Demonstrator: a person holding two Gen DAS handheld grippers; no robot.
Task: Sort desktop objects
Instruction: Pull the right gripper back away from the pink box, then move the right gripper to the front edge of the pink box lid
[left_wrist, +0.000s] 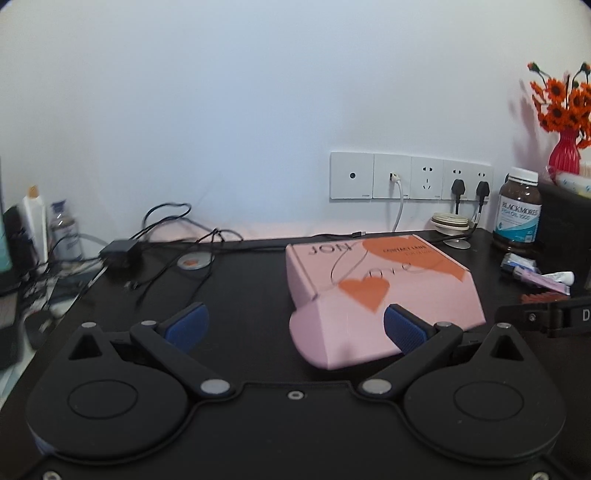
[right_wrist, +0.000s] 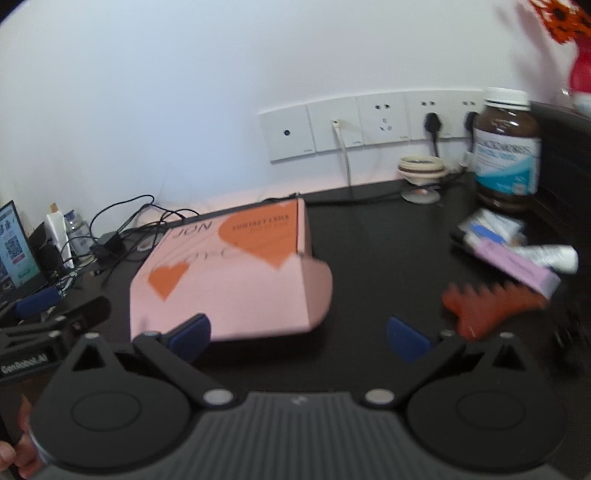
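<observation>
Both hand-held grippers, left (left_wrist: 293, 325) and right (right_wrist: 297, 338), hang spread and empty above the worktop (left_wrist: 240, 295). The pink box (left_wrist: 380, 295) lies at centre right, the comb (right_wrist: 491, 302) lower right. Judged step: approach; next, centre 1 gripper on an item.

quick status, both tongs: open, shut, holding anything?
Left tongs: open, empty, near the pink box.
Right tongs: open, empty, beside the same box.

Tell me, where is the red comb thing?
In the right wrist view the red comb lies on the black desk, right of the pink box and just in front of the purple carton.
</observation>
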